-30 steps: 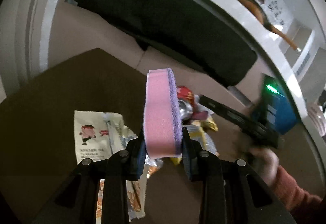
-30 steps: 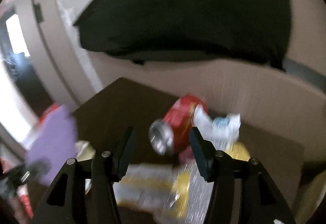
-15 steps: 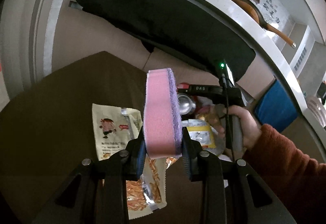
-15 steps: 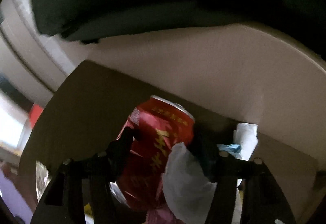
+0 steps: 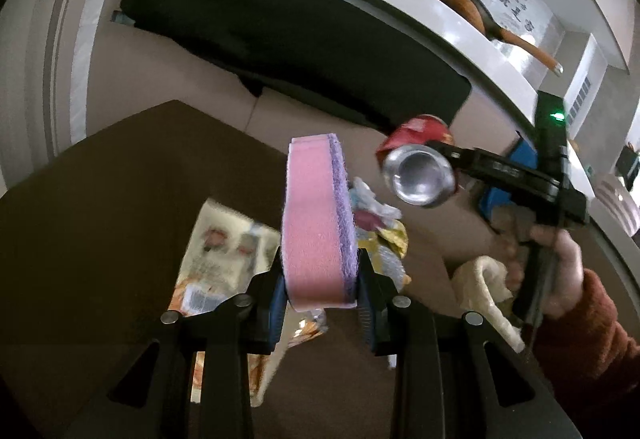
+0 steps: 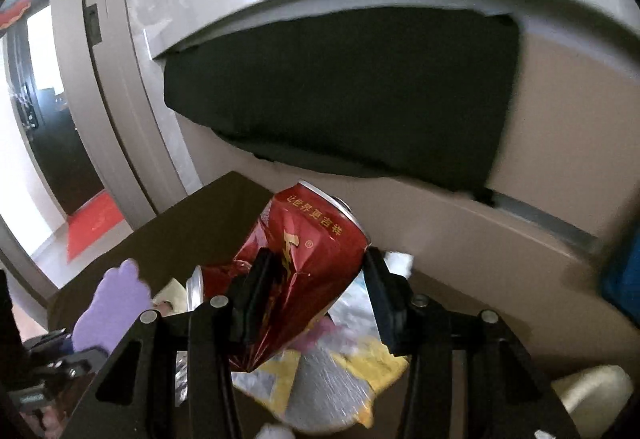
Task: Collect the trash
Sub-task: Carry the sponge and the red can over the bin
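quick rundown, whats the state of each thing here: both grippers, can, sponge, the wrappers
left gripper: shut on the sponge
sponge: pink and purple, held upright on edge
right gripper: jaws just closing, fingers pressing the can
red can: crumpled, lifted off the table, tilted
snack wrappers: lying flat and loose on the brown table, torn open
silver and yellow wrapper: crumpled, on the table below the can

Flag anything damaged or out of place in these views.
The red can clamped in the right gripper is crushed, its side creased and buckled. Wrappers and foil packets lie strewn on the brown table. The left gripper holds a pink sponge.
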